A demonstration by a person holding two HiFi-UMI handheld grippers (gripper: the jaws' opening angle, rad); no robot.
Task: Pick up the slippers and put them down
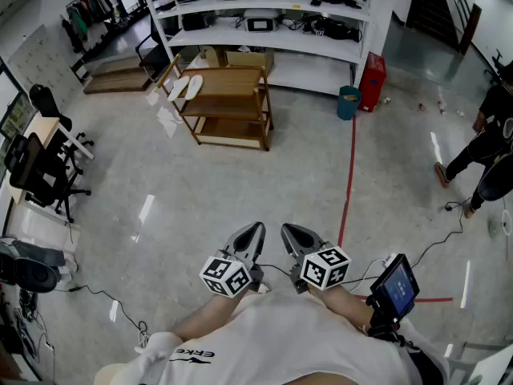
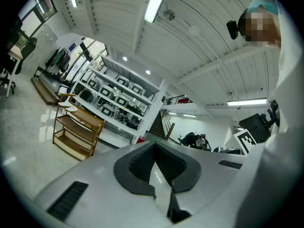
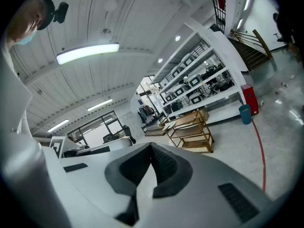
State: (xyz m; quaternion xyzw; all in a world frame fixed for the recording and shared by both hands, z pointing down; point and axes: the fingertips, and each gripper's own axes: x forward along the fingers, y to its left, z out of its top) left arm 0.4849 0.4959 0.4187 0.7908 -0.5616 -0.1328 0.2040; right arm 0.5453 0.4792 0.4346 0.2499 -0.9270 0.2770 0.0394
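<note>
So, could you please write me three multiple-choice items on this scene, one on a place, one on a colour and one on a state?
1. Where on the rack are the slippers?
A. Bottom shelf
B. Top shelf
C. Middle shelf

2. What colour is the long line?
A. Yellow
B. Blue
C. Red

3. How are the left claw and the right claw?
A. Both shut, empty
B. Both wide open
C. Each shut on a slipper

Answers:
1 B: the white pair lies at the left end of the top shelf in the head view.
2 C: the line runs red from near the claws towards the shelving.
3 A: in each gripper view the pads meet with nothing between them.
</note>
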